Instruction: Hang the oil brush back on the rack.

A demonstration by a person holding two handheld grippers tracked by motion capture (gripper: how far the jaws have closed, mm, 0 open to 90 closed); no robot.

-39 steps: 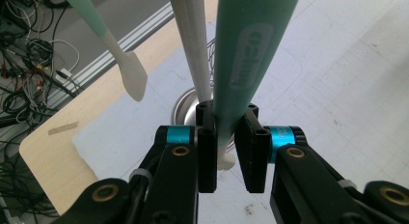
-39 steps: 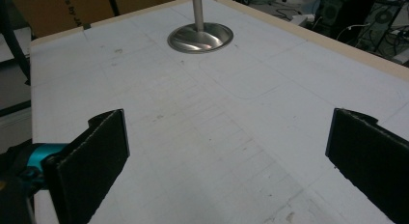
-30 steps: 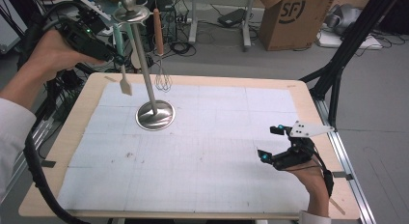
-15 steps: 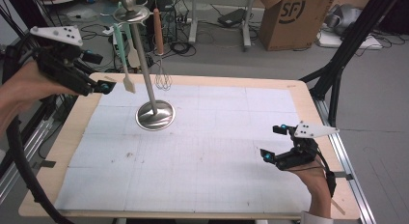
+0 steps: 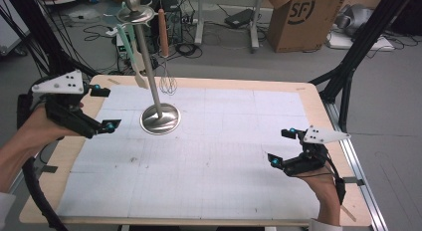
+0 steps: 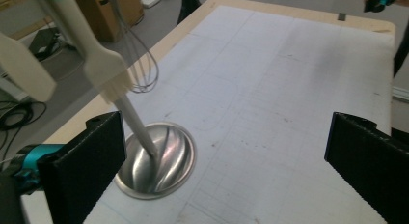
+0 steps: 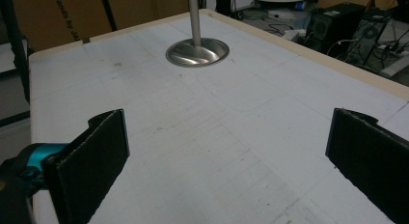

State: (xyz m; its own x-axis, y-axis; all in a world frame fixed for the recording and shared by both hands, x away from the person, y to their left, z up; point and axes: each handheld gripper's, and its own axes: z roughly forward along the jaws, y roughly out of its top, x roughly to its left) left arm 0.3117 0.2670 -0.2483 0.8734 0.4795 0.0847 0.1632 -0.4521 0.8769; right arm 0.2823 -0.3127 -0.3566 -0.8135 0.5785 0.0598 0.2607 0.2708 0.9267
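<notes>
A steel utensil stand [image 5: 160, 119] rises from a round base at the table's back left. A white spatula [image 5: 140, 79], a wire whisk [image 5: 168, 84] and a wooden-handled tool [image 5: 162, 32] hang from its top ring. My left gripper [image 5: 105, 108] hovers at the table's left edge, left of the base. Its jaws have just been opening and now stand open with nothing between them. In the left gripper view the base [image 6: 156, 159], spatula [image 6: 103, 69] and whisk [image 6: 142, 64] lie ahead. My right gripper [image 5: 280, 147] is open and empty near the front right, facing the base [image 7: 197, 51].
The table [image 5: 308, 91] carries a white gridded mat with a wooden border. A black tripod leg [image 5: 356, 61] stands by the back right corner. On the floor behind are a cardboard box [image 5: 298, 17] and loose cables.
My left gripper has come down and away from the hanging utensils to the table's left edge. The right gripper has stayed put.
</notes>
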